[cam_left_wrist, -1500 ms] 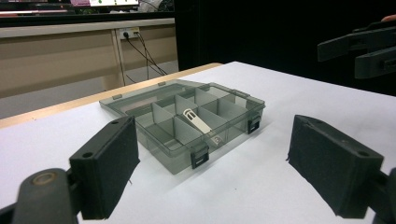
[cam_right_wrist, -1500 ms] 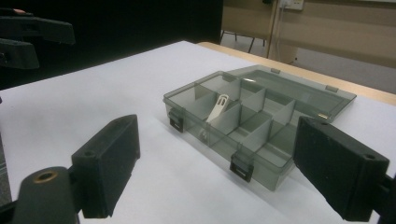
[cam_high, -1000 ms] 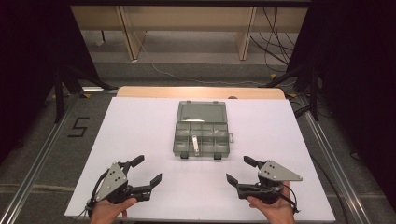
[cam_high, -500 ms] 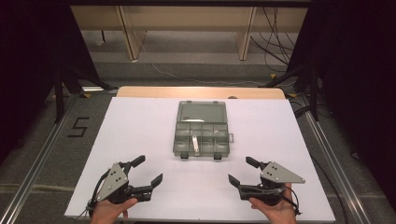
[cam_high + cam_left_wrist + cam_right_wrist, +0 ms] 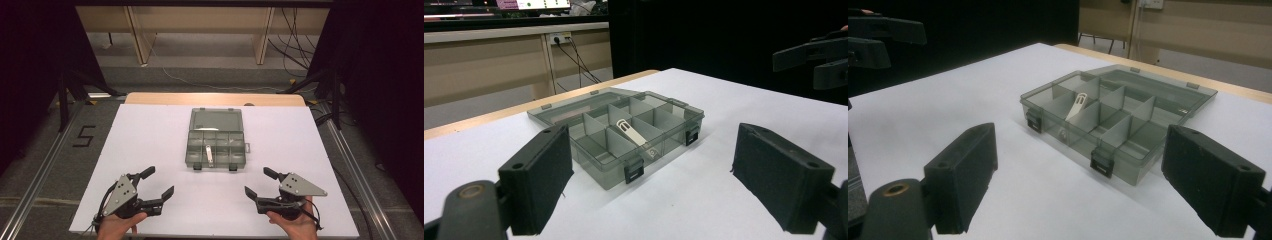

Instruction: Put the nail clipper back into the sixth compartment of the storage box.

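Smoky-grey clear plastic compartment box (image 5: pixel 216 138) sits lid-open mid white surface (image 5: pixel 150 145), white flat clip (image 5: pixel 209 155) inside. Left gripper (image 5: pixel 159 182) and right gripper (image 5: pixel 257 182) both spread wide, empty, near front edge, well apart from box.

- The left black two-jaw claw (image 5: pixel 157 182) carries a grey three-cornered plate with small dark screw holes on top, and a thin black cable trails from its near end.
- The right black two-jaw claw (image 5: pixel 259 181) bears the same kind of grey plate.
- Each jaw is a blocky black pad with a small round hole near its corner.
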